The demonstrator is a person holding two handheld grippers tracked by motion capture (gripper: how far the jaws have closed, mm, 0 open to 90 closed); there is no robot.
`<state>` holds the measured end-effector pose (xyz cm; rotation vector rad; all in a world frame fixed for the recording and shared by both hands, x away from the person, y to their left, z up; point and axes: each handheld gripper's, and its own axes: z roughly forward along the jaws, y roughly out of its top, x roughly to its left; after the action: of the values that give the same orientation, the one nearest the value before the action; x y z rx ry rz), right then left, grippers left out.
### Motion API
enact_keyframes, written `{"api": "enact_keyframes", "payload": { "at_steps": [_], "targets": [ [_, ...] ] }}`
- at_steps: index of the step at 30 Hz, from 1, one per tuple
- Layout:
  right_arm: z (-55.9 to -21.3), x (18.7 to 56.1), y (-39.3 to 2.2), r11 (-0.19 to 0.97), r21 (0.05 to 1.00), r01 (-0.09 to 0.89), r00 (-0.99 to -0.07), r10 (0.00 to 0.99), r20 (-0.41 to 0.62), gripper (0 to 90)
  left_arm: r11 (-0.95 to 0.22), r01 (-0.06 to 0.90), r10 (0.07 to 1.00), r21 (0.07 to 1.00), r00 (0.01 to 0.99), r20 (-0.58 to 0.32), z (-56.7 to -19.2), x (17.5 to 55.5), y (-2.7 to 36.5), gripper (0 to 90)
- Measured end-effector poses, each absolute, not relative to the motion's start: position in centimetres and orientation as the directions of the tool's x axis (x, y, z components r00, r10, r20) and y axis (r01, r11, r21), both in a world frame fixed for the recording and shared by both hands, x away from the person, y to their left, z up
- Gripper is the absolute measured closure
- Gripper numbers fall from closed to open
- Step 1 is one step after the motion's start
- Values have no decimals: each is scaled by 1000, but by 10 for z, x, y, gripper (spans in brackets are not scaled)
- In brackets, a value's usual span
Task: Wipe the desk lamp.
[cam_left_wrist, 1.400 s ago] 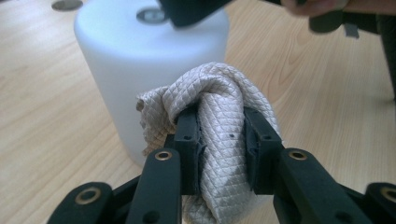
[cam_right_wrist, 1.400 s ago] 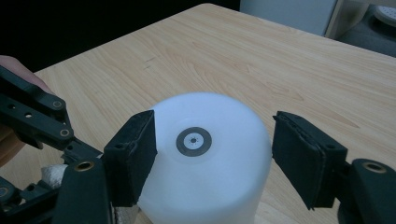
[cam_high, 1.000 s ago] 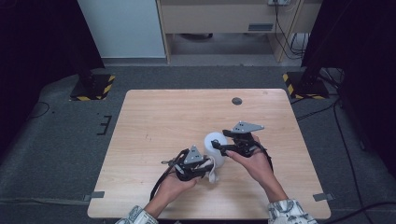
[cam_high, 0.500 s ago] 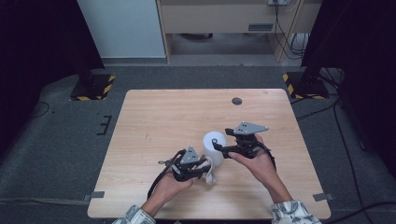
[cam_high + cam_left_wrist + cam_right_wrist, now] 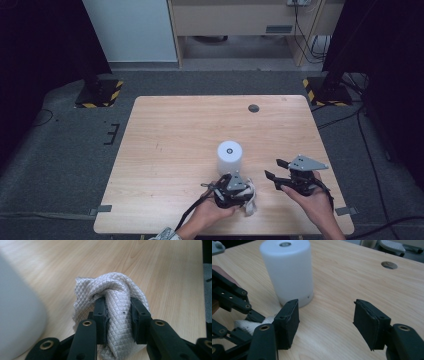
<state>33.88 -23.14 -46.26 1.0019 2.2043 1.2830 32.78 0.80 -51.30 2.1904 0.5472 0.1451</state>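
Note:
A white cylinder [image 5: 229, 156] with a small dark dot on its top stands upright on the wooden table [image 5: 190, 130]. Just in front of it, my left gripper [image 5: 243, 194] is shut on a crumpled white quilted cloth [image 5: 250, 201]. In the left gripper view the cloth [image 5: 117, 297] bulges between and over the two jaws, and the cylinder [image 5: 17, 315] is a blur at the left. My right gripper [image 5: 274, 169] is open to the right of the cylinder, holding nothing. In its own view the right gripper [image 5: 327, 320] is spread wide, with the cylinder [image 5: 288, 270] behind its left jaw.
A round grommet hole [image 5: 253, 108] sits near the table's far edge, also visible as the hole [image 5: 389, 264] in the right gripper view. The left gripper [image 5: 229, 302] and the cloth [image 5: 249, 325] lie close to the right gripper's left jaw. Bare wood stretches left and beyond the cylinder.
My right gripper has let go of the white cylinder and drawn back to the right. The cylinder now stands alone. The left gripper keeps the cloth and has shifted slightly right.

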Motion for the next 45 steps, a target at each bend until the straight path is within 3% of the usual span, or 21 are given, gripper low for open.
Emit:
{"api": "enact_keyframes", "payload": {
  "at_steps": [6, 10, 16, 19, 30, 35, 38, 41, 45],
  "targets": [
    [-468, 332, -245, 335, 855, 395, -629, 777, -13, 363, -515, 377, 466, 770, 877, -118, -532, 335, -17, 690],
    [-471, 332, -247, 341, 846, 410, -626, 780, -10, 353, -534, 340, 447, 774, 891, -83, -531, 337, -19, 658],
    [-474, 333, -243, 342, 841, 418, -631, 776, -1, 302, -543, 309, 422, 781, 904, -64, -522, 333, -10, 407],
    [-473, 333, -242, 340, 845, 412, -635, 773, -2, 300, -530, 307, 423, 790, 903, -67, -513, 330, -4, 365],
    [-476, 328, -232, 409, 831, 377, -690, 723, -42, 426, -546, 286, 404, 787, 913, -52, -499, 311, 42, 328],
    [-478, 326, -226, 409, 831, 376, -711, 703, -25, 569, -536, 287, 426, 794, 904, -39, -491, 312, 70, 314],
    [-479, 324, -221, 425, 828, 366, -732, 681, -26, 592, -522, 296, 450, 800, 892, -36, -487, 313, 88, 313],
    [-481, 323, -216, 443, 821, 361, -754, 656, -23, 561, -513, 303, 470, 803, 882, -32, -484, 316, 106, 297],
    [-485, 322, -210, 452, 814, 365, -775, 632, -3, 408, -488, 336, 540, 805, 841, -24, -486, 330, 128, 283]
  ]
}}
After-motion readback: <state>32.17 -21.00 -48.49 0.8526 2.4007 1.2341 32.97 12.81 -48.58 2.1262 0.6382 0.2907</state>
